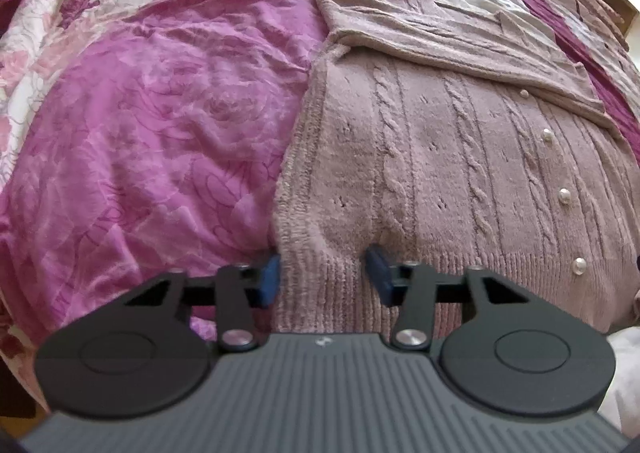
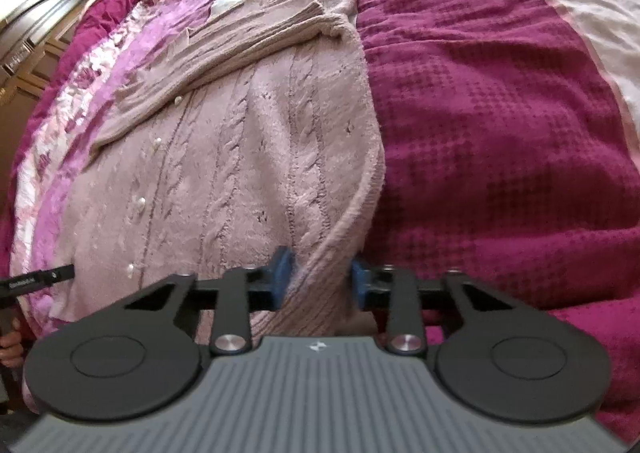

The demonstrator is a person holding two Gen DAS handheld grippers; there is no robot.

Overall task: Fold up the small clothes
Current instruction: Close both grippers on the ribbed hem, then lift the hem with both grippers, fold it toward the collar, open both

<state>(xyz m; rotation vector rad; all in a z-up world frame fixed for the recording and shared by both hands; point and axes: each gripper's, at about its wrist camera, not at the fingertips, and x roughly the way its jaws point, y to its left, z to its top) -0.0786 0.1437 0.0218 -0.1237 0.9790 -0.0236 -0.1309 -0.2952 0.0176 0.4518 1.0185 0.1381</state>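
Left gripper (image 1: 322, 277): blue-padded fingers spread, straddling the ribbed hem at the near left corner of the dusty-pink cable-knit cardigan with pearl buttons (image 1: 460, 141); no pinch made.

Right gripper (image 2: 320, 279): fingers likewise spread, set either side of the hem edge at the near right corner of the cardigan (image 2: 240, 157); fabric lies between the pads but is not clamped.

The cardigan lies flat, front up, on the bed's magenta and pink patterned quilt (image 1: 140, 125), sleeves crossed over the chest toward 12 o'clock.

Judgement: the step in hand is seizing both hem corners for a fold toward the collar. Recommended: close both grippers on the full thickness of the rib, lift evenly, and carry toward 12 o'clock without dragging the sleeves askew.
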